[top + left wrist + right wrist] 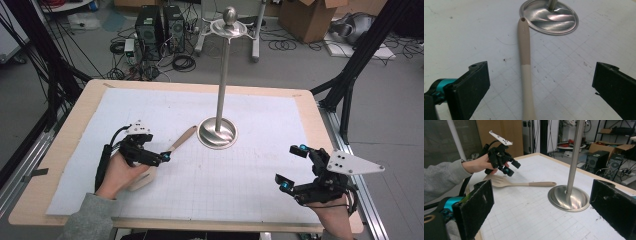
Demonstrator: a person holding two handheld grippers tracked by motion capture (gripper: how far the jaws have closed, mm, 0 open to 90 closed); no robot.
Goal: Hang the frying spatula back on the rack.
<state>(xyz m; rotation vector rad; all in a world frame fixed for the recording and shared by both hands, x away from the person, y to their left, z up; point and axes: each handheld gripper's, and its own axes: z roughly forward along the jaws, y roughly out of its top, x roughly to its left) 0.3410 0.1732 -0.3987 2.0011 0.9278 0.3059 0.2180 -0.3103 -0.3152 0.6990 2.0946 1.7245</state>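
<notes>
A beige slotted spatula [182,138] lies flat on the white grid mat [240,175], its handle end with a hole close to the steel stand's round base [207,137]. My left gripper [152,152] hovers open over the spatula; in the left gripper view the handle [525,50] runs up between the wide-apart jaws without touching them. The right gripper view shows the spatula [531,184] with my left gripper [510,167] above its head end. My right gripper [290,167] stands open and empty near the mat's front right, facing the stand [569,200].
The stand's tall pole [222,80] rises from mid-table to a dish and ball on top [229,22]. The table's wooden edge [320,130] borders the mat. Computer towers [160,25], cables and cardboard boxes [310,17] sit on the floor behind.
</notes>
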